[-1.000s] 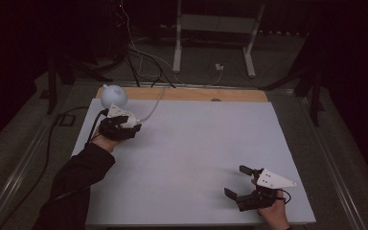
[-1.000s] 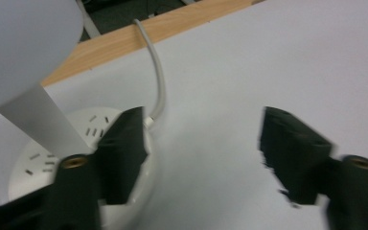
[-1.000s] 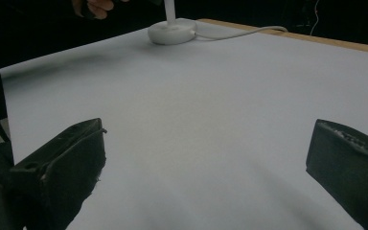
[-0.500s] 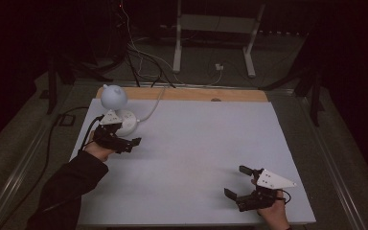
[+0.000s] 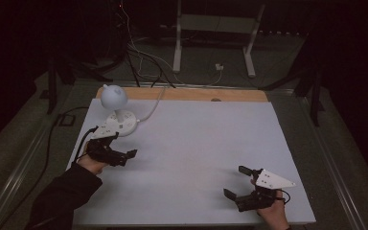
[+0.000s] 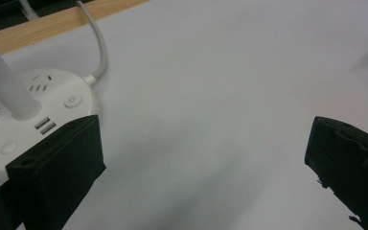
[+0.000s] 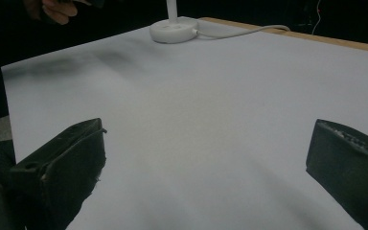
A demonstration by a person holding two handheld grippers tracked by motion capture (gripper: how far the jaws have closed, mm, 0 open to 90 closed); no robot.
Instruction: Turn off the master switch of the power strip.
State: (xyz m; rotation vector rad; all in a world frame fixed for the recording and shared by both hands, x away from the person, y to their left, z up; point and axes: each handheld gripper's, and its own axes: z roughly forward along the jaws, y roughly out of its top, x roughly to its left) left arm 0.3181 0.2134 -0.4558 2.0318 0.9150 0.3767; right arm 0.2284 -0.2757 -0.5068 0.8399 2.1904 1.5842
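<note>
A white desk lamp (image 5: 113, 97) with a round socket base (image 5: 120, 124) stands at the table's far left; its white cord (image 5: 152, 108) runs off the back edge. My left gripper (image 5: 123, 145) is open just in front of that base, with nothing between its jaws. In the left gripper view the base (image 6: 33, 108) lies right behind the left jaw, and the lamp stem (image 6: 5, 84) rises from it. My right gripper (image 5: 237, 182) is open near the front right of the table and holds nothing. In the right gripper view the lamp base (image 7: 175, 29) sits far off.
The white table top (image 5: 196, 139) has a wooden strip (image 5: 187, 94) along its back edge. Beyond it are a metal stand (image 5: 215, 28) and cables on the dark floor. A black cable (image 5: 52, 139) trails off the left side.
My left gripper has drawn back from the lamp base towards the front of the table and now stands open. The right gripper has not moved.
</note>
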